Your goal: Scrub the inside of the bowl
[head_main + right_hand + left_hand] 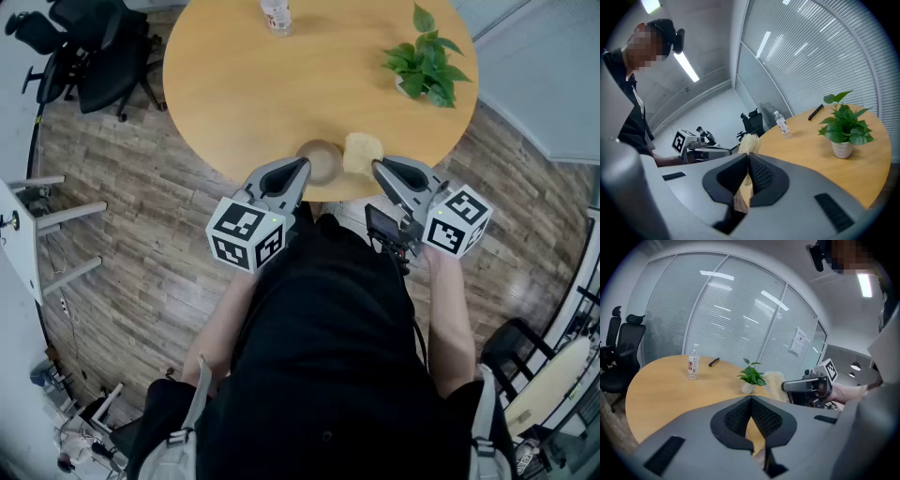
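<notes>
My left gripper (302, 170) and right gripper (378, 170) pointed a little down at the surface's (281, 89) near edge, all fingers clenched together. The bowl (323, 161) sat between them, a scrubber (363, 152) just beside it.

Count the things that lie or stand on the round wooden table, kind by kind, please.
Round brown bowl: 1
Pale yellow fibrous scrubber: 1
Green plant in a white pot: 1
Clear plastic water bottle: 1
Slim black pen: 1
Total: 5
</notes>
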### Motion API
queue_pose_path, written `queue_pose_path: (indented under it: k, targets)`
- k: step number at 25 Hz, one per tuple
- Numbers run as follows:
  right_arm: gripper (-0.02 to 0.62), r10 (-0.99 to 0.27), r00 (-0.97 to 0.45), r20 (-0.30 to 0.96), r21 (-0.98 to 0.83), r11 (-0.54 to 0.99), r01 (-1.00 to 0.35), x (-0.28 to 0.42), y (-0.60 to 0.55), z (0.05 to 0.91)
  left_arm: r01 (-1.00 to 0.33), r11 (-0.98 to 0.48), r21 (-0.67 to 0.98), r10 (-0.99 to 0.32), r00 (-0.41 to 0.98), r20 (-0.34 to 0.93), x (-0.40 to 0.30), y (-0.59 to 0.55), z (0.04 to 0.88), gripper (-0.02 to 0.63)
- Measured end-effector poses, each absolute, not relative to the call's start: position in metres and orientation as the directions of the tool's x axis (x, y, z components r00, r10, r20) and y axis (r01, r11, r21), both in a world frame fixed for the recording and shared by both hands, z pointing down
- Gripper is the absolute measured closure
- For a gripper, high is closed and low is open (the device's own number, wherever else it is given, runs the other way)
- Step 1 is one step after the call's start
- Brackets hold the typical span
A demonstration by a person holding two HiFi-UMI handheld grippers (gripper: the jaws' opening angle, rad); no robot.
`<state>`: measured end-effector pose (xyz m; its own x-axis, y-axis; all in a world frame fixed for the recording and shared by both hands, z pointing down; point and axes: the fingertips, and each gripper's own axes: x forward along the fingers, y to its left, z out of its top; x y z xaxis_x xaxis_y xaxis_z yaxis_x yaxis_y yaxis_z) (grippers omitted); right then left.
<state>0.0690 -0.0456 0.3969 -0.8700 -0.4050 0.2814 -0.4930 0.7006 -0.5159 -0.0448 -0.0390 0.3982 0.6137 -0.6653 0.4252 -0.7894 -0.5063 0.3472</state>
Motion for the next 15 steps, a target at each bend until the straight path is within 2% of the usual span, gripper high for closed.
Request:
queue_pose_path:
  k: [15]
  targets:
    - [0.572, -0.427, -0.866, 0.260, -0.529, 0.687, -0.497, 0.068, -0.046, 0.394, -0.814, -0.431, 0.390, -0.667, 0.578, 0.470, -0.058, -0.038, 0.416, 0.595]
